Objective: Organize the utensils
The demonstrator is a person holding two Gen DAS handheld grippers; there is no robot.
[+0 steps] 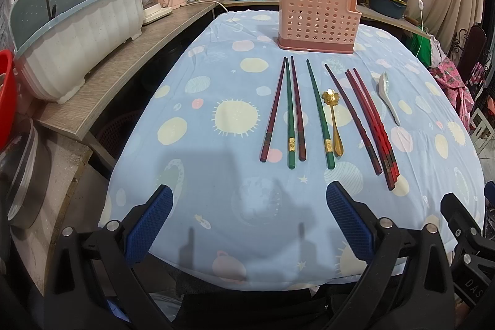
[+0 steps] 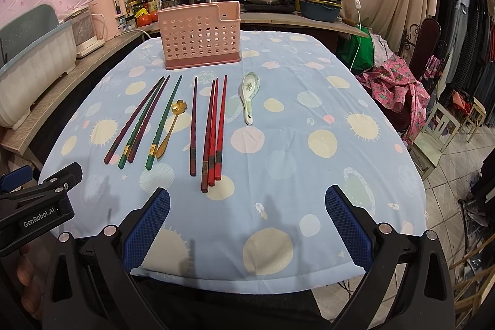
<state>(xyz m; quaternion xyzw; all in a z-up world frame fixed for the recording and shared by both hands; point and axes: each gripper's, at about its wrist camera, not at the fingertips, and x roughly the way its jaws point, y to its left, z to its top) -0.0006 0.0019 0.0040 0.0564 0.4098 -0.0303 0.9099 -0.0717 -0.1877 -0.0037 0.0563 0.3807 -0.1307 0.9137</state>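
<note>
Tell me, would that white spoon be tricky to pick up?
Probably. The white spoon looks glazed ceramic, so likely slippery and breakable if dropped. It lies flat on the soft cloth, bowl up, so it may rock or slide when nudged. It appears stiff, and likely heavier than the gold spoon.

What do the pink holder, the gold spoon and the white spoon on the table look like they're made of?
Pink holder: likely molded plastic, matte, with rows of punched round holes.
Gold spoon: probably metal, with a shiny gold finish and a flower-shaped bowl.
White spoon: looks like glazed ceramic, glossy, with a faint painted pattern in the bowl.
</note>
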